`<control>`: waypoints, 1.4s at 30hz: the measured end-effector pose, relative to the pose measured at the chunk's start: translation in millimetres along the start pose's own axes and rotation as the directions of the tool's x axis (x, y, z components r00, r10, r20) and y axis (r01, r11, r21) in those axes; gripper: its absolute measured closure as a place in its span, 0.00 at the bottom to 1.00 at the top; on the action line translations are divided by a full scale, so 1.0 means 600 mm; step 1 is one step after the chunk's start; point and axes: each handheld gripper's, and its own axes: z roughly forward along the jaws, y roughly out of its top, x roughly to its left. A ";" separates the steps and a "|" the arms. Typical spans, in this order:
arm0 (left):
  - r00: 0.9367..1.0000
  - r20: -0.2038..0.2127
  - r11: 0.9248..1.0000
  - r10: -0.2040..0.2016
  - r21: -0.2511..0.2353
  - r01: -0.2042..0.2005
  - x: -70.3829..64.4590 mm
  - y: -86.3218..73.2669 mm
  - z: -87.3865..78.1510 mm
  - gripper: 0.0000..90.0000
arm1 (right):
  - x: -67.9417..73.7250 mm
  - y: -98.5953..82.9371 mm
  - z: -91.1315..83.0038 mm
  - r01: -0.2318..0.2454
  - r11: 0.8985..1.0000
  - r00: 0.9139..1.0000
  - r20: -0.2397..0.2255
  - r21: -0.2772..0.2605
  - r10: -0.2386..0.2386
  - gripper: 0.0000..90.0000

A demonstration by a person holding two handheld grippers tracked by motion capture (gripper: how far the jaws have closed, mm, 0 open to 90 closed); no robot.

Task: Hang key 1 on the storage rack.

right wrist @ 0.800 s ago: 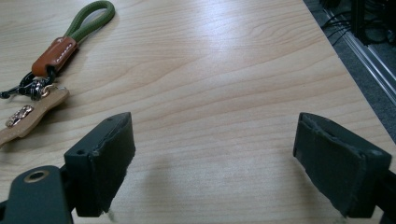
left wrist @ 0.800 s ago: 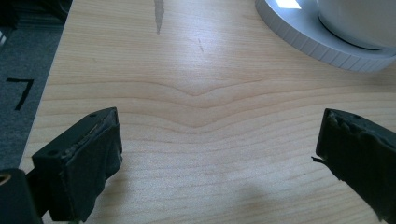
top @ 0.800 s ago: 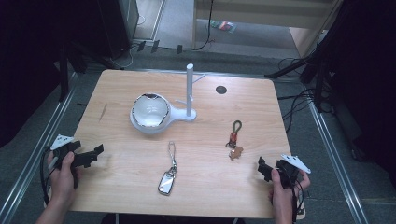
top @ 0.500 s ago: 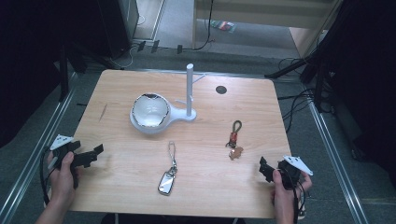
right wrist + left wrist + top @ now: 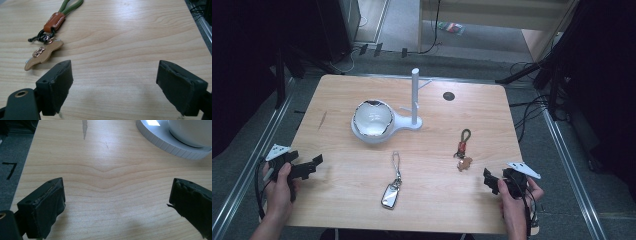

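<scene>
Work has not visibly begun: both keychains lie loose on the table (image 5: 337, 100). The right gripper (image 5: 490, 181), jaws wide apart and empty, sits at the near right corner just near of the leather keychain (image 5: 463, 148). The left gripper (image 5: 314, 164), also spread and empty, waits at the near left edge. The silver key fob (image 5: 391, 192) lies near centre; the white peg stand (image 5: 415, 97), probably the goal, holds nothing.

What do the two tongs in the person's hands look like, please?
Both the left tongs and the right tongs are black, each with two blocky jaws faced with dark, slightly frayed padding. A pale grey three-cornered plate sits on top of each. A dark cable trails from each down past the hand. The forearms show no sleeves.
</scene>
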 end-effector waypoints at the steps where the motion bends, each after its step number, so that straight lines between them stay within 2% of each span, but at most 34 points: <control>1: 1.000 0.000 1.000 0.002 0.003 -0.002 0.000 0.000 0.000 0.01 | 0.004 0.006 0.000 0.019 1.000 1.000 0.001 0.016 -0.020 0.15; 4: 1.000 0.000 1.000 -0.001 0.003 0.001 -0.001 0.000 0.000 0.01 | 0.006 0.018 -0.003 0.022 0.999 1.000 -0.019 0.034 -0.021 0.15; 10: 1.000 0.000 1.000 -0.002 0.003 0.002 0.000 0.000 0.000 0.01 | 0.010 0.035 -0.004 0.048 0.996 0.999 -0.017 0.080 -0.047 0.15; 13: 1.000 0.000 1.000 -0.001 0.005 0.001 0.000 0.000 0.000 0.01 | 0.014 0.045 0.000 0.068 0.988 0.998 -0.022 0.136 -0.066 0.15; 19: 1.000 0.000 1.000 -0.002 0.004 0.002 0.000 0.000 0.001 0.01 | 0.019 0.055 0.007 0.090 0.980 0.996 -0.014 0.179 -0.089 0.17; 23: 1.000 0.001 1.000 -0.002 0.004 0.002 0.000 0.000 0.001 0.01 | 0.027 0.063 0.014 0.118 0.969 0.993 -0.014 0.215 -0.118 0.18; 26: 1.000 0.001 1.000 -0.002 0.004 0.002 0.000 0.000 0.001 0.01 | 0.032 0.070 0.020 0.133 0.963 0.991 -0.017 0.232 -0.133 0.19; 31: 1.000 0.001 1.000 -0.003 0.005 0.003 0.001 0.000 0.001 0.01 | 0.041 0.079 0.026 0.140 0.959 0.990 -0.027 0.246 -0.138 0.19; 33: 1.000 0.001 1.000 -0.004 0.005 0.004 0.001 0.000 0.001 0.01 | 0.047 0.087 0.030 0.154 0.952 0.988 -0.033 0.264 -0.151 0.21; 35: 1.000 0.002 1.000 -0.004 0.006 0.004 0.001 0.000 0.001 0.01 | 0.050 0.089 0.031 0.153 0.952 0.988 -0.034 0.267 -0.149 0.21; 36: 1.000 0.003 1.000 -0.005 0.007 0.005 0.001 0.000 0.001 0.01 | 0.052 0.095 0.033 0.157 0.947 0.988 -0.038 0.279 -0.152 0.21; 38: 1.000 0.003 1.000 -0.007 0.008 0.007 0.001 0.000 0.001 0.01 | 0.054 0.097 0.034 0.156 0.946 0.988 -0.037 0.283 -0.152 0.21; 42: 1.000 0.001 1.000 -0.007 0.008 0.007 0.002 0.000 0.001 0.01 | 0.062 0.110 0.043 0.172 0.937 0.985 -0.037 0.303 -0.169 0.23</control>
